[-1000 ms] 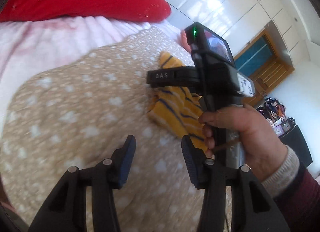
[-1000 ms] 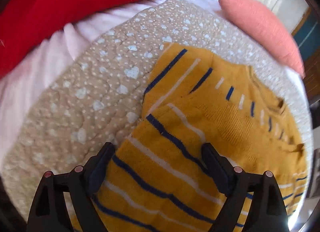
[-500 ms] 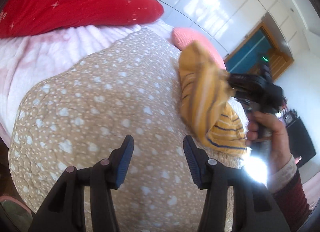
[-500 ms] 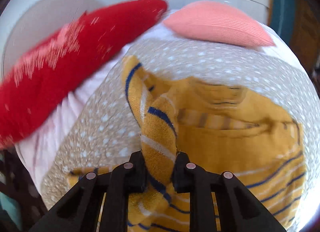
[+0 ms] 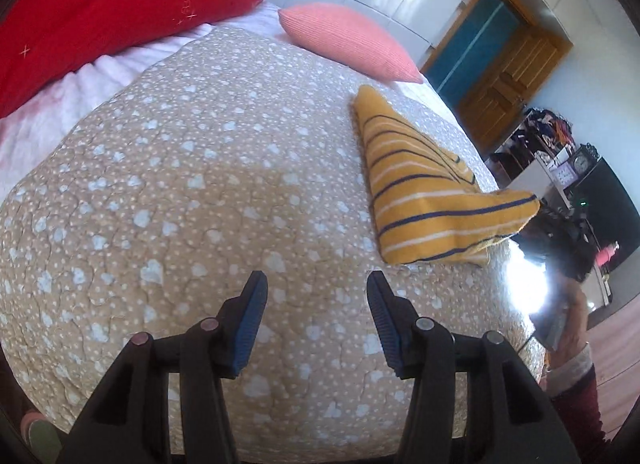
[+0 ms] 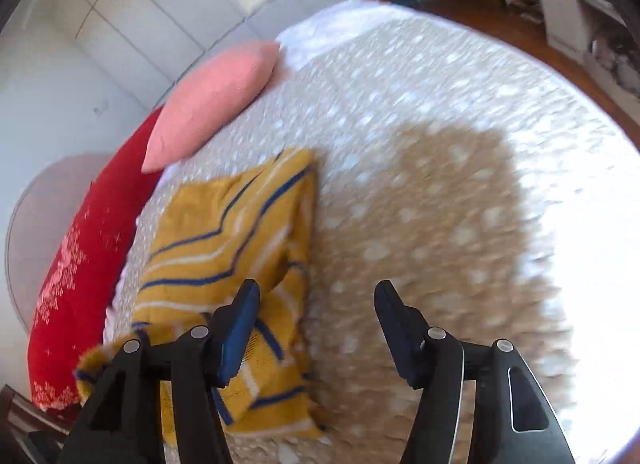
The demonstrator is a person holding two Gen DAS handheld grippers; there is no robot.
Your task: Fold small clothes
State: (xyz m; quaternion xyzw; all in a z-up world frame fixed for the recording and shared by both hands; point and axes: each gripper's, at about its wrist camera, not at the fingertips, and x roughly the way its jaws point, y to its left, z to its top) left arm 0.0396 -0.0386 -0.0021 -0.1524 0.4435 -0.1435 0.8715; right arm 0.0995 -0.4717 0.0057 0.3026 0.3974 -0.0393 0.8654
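A small yellow sweater [image 5: 416, 192] with navy and white stripes lies folded on the beige heart-print quilt [image 5: 192, 184]. In the right wrist view the sweater [image 6: 228, 240] lies left of centre, partly under my left finger. My left gripper [image 5: 316, 320] is open and empty, low over the quilt, with the sweater ahead and to its right. My right gripper [image 6: 316, 332] is open and empty, just right of the sweater. The right gripper's body and the hand holding it [image 5: 560, 328] show at the right edge of the left wrist view.
A red pillow [image 5: 100, 12] and a pink pillow [image 5: 352, 44] lie at the head of the bed, also seen in the right wrist view as red [image 6: 84, 264] and pink [image 6: 212, 100]. A wooden door [image 5: 508, 76] and cluttered shelves [image 5: 560, 160] stand beyond the bed's right side.
My right gripper let go of the sweater, opened and pulled away to the right. The sweater dropped back onto the quilt in a folded shape. My left gripper stayed open.
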